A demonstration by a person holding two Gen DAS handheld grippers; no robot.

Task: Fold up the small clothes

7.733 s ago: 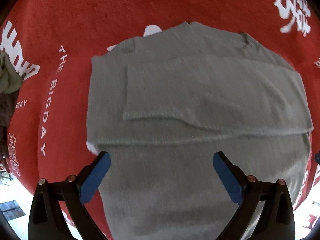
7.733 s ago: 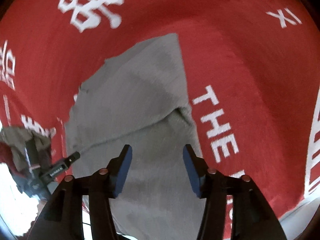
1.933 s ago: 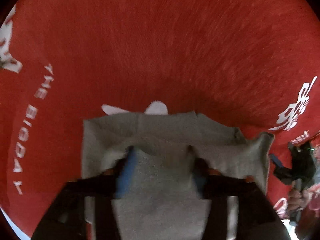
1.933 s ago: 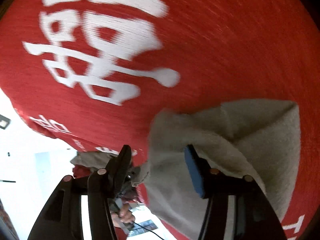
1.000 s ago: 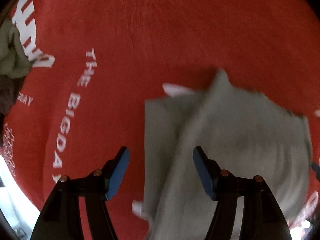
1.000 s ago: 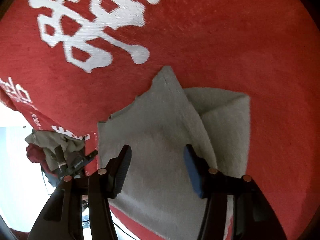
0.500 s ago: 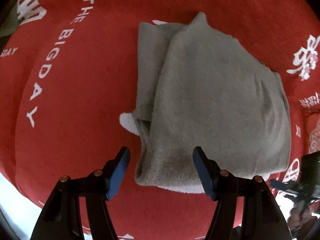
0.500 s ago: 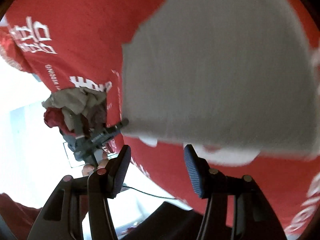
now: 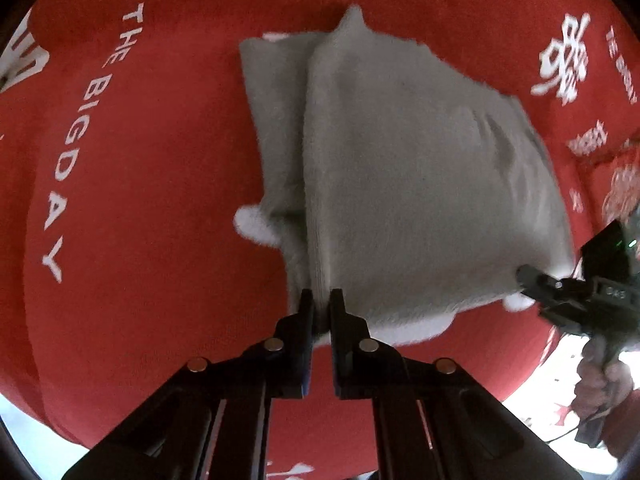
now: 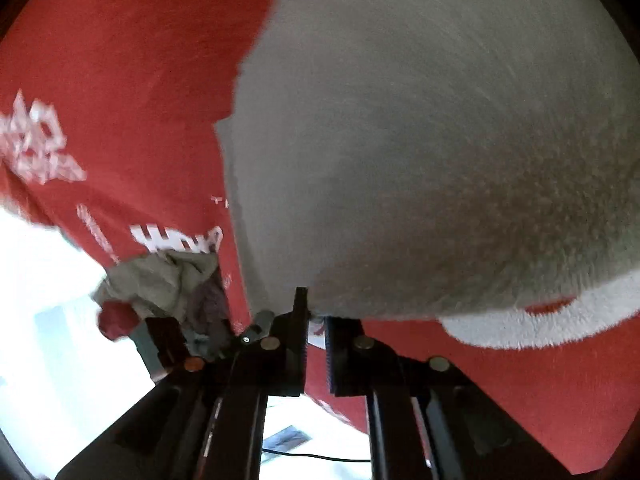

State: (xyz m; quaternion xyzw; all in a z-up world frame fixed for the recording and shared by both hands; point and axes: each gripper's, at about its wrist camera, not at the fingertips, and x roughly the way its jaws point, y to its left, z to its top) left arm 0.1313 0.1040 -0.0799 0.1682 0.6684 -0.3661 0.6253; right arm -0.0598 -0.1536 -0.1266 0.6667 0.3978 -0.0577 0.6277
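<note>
A grey knit garment (image 9: 420,184), folded into a rough rectangle, lies on the red printed cloth (image 9: 152,208). My left gripper (image 9: 321,300) is shut on its near left corner. My right gripper (image 10: 316,308) is shut on the near edge of the same garment (image 10: 440,140), which fills most of the right wrist view. The right gripper also shows in the left wrist view (image 9: 528,276), pinching the garment's near right corner. White trim (image 10: 520,328) peeks out under the grey edge.
A pile of other clothes (image 10: 168,280), olive, grey and red, sits at the cloth's edge to the left in the right wrist view. White lettering (image 9: 72,152) and characters (image 9: 564,64) are printed on the red cloth. The table edge runs close below both grippers.
Both grippers were open half a second ago and have closed on the near edge of the folded garment. Earlier the garment was folded over from its spread-out state.
</note>
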